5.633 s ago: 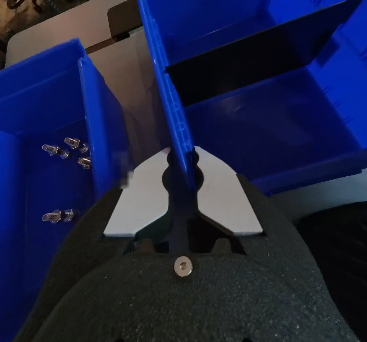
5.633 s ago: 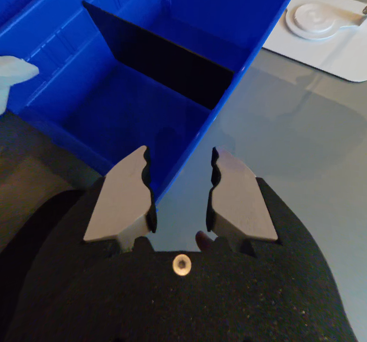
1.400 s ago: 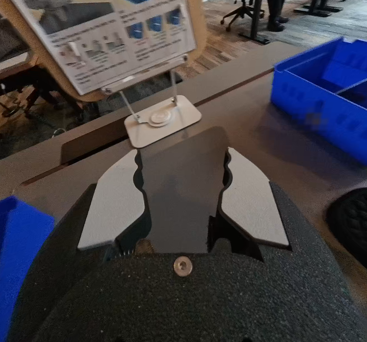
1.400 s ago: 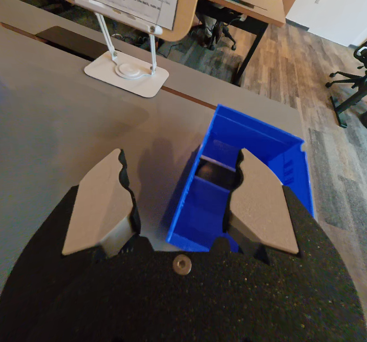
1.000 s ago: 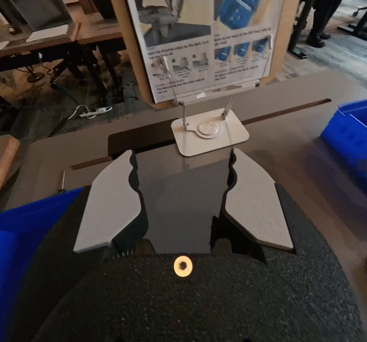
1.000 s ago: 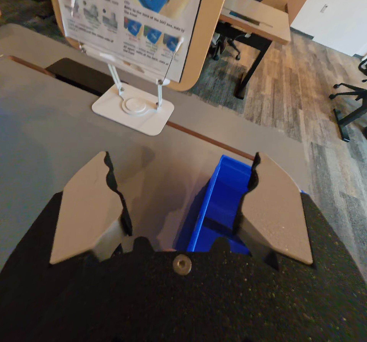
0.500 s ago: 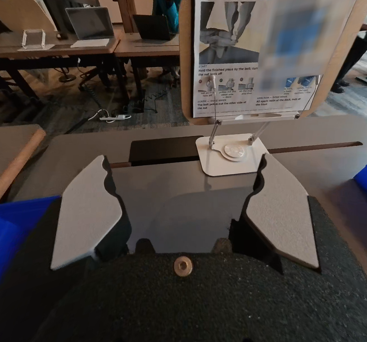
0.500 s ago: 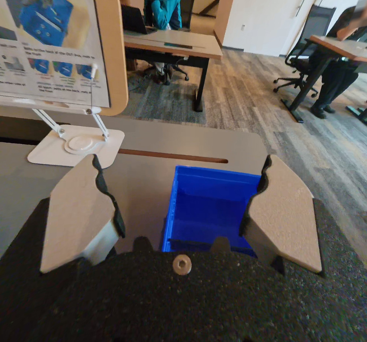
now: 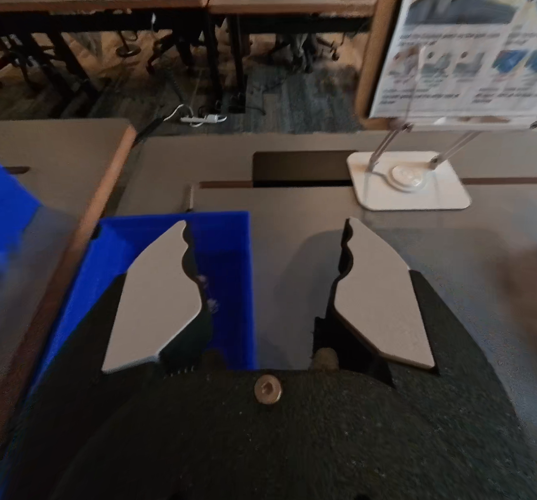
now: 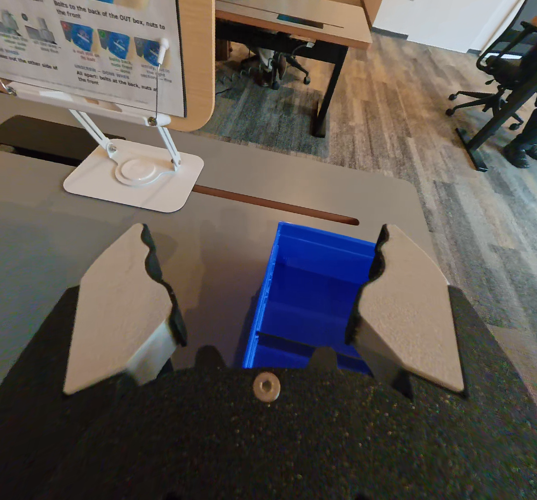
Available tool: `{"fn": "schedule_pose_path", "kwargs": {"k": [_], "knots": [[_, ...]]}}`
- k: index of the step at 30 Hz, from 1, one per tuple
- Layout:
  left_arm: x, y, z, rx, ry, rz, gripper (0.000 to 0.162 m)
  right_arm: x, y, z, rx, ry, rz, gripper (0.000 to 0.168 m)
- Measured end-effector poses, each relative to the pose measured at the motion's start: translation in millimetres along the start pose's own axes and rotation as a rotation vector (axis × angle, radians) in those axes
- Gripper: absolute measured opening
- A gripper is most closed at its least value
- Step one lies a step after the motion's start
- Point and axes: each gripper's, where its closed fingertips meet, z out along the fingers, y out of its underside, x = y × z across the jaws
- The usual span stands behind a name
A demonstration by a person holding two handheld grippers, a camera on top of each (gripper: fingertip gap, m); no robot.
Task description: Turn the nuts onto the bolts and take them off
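Observation:
My left gripper [image 9: 266, 249] is open and empty above the grey table [image 9: 290, 224]. Its left finger hangs over a blue bin [image 9: 229, 253] at the table's left side. Small pale pieces [image 9: 210, 297] lie in that bin, blurred and partly hidden by the finger; I cannot tell whether they are nuts or bolts. My right gripper [image 10: 263, 253] is open and empty. Its right finger hangs over a second blue bin [image 10: 313, 288] with a divider near the table's right edge; the part of it I see holds nothing.
A white stand [image 10: 133, 178] at the back middle of the table holds an instruction sheet [image 10: 87, 35]; it also shows in the left wrist view [image 9: 406, 184]. Another blue bin [image 9: 14, 210] sits on a neighbouring table at far left. Desks, chairs and people stand beyond.
My left gripper has swung left, so the left blue bin now lies under its left finger. My right gripper has tilted down slightly over the right bin. Both stay open.

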Motion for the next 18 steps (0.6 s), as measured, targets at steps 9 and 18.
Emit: {"fn": "schedule_pose_path", "kwargs": {"k": [9,18], "knots": [[-107,95,-9,-0.488,-0.106,0.046,0.088,-3,1,-4,-0.013,-0.023,-0.017,0.137],[-136,188,24,-0.834,-0.049,0.014,0.064,-2,0,-8,-0.004,-0.023,-0.021,0.133]]}}
